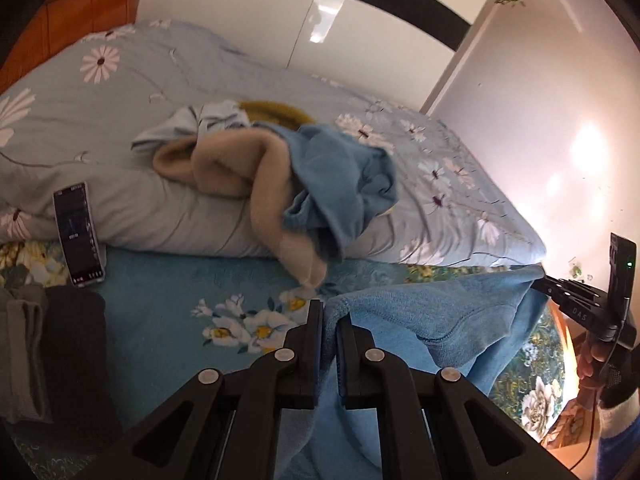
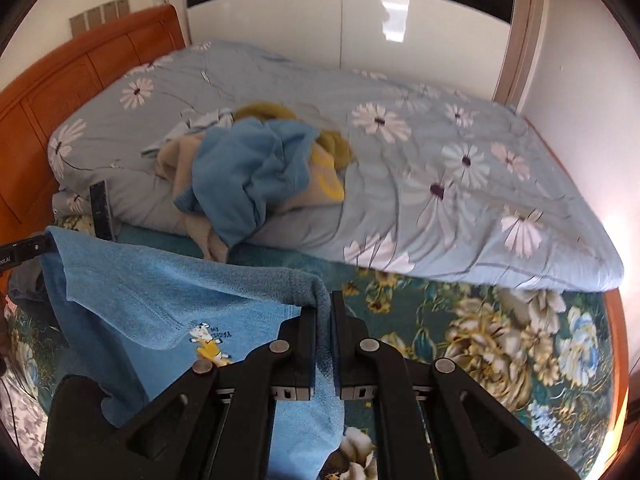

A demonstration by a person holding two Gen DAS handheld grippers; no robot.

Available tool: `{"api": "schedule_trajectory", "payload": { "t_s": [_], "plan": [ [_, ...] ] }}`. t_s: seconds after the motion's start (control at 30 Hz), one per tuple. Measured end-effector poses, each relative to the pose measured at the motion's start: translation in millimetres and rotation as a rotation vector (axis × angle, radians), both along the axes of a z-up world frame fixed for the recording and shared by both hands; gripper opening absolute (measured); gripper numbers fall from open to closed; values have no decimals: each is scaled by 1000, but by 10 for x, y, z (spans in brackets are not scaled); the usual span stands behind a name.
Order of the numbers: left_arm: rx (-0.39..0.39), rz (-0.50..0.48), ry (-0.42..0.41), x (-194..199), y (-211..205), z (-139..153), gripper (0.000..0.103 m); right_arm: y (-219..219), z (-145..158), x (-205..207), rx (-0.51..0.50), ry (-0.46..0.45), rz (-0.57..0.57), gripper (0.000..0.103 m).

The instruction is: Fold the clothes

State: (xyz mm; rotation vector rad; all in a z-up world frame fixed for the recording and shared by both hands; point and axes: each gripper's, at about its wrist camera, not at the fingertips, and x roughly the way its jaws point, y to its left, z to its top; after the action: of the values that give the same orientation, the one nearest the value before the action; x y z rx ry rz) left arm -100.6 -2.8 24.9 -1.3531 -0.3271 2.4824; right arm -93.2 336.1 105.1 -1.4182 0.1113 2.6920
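From the left wrist view, we've got the light blue fleece garment (image 1: 440,312) hanging between both tools at about 5 o'clock, over the teal flowered bedsheet (image 1: 168,280). Our left gripper (image 1: 329,316) is clamped tight on one top corner, jaws nearly together with only the fabric between them. Over at 3 o'clock the right gripper (image 1: 540,280) is pinching the far corner, so the top edge runs between the two. This thing looks soft, light and floppy: it sags in the middle, so we reckon corners or the hem are the only sensible places to hold it, and it'll drape rather than keep a crease. Up at 11 o'clock there's the pile of unfolded blue and beige clothes (image 1: 280,172) on the pale blue daisy quilt (image 1: 100,120), a black phone (image 1: 78,232) propped at 9 o'clock, and a dark folded stack (image 1: 60,344) at 8 o'clock.

Switching to the right wrist view, the same garment fills 8 o'clock, and a little cartoon print (image 2: 208,342) shows on it. Our right gripper (image 2: 325,304) is squeezed shut on its corner, fleece bunched right at the tips. The left gripper (image 2: 44,246) peeks in at 9 o'clock, gripping the opposite corner.
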Motion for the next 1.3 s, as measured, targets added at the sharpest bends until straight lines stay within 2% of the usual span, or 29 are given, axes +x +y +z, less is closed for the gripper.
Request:
{"api": "schedule_trajectory", "payload": {
  "t_s": [0.13,0.23,0.37,0.6,0.8,0.97,1.03,1.1,1.17,1.2,1.27,1.3],
  "plan": [
    [4,24,-115,-394,18,-565,7,116,-588,-390,-23,-122,-21,6],
    [31,46,-176,-687,19,-902,7,247,-887,-658,-50,-175,-45,6],
    [23,55,-230,-1032,66,-1256,7,411,-1252,-1028,-66,-235,-66,6],
    [4,72,-301,-1429,142,-1754,8,604,-1759,-1436,-104,-308,-87,6],
    [-9,71,-341,-1533,208,-2007,9,687,-2106,-1532,-132,-369,-102,6],
    [3,61,-355,-1472,240,-1990,10,717,-2147,-1504,-141,-384,-101,6],
    [6,50,-361,-1413,248,-1934,15,713,-2081,-1494,-122,-381,-89,7],
    [-5,35,-365,-1320,259,-1847,27,706,-1964,-1449,-111,-371,-79,11],
    [-20,24,-352,-1182,268,-1722,38,698,-1822,-1378,-103,-356,-70,29],
    [-29,20,-344,-1107,270,-1656,45,693,-1734,-1331,-100,-344,-61,32],
    [-53,20,-321,-940,271,-1520,52,685,-1555,-1193,-79,-323,-51,36],
    [-63,26,-310,-845,265,-1453,53,683,-1471,-1092,-68,-312,-49,36]
  ]
}}
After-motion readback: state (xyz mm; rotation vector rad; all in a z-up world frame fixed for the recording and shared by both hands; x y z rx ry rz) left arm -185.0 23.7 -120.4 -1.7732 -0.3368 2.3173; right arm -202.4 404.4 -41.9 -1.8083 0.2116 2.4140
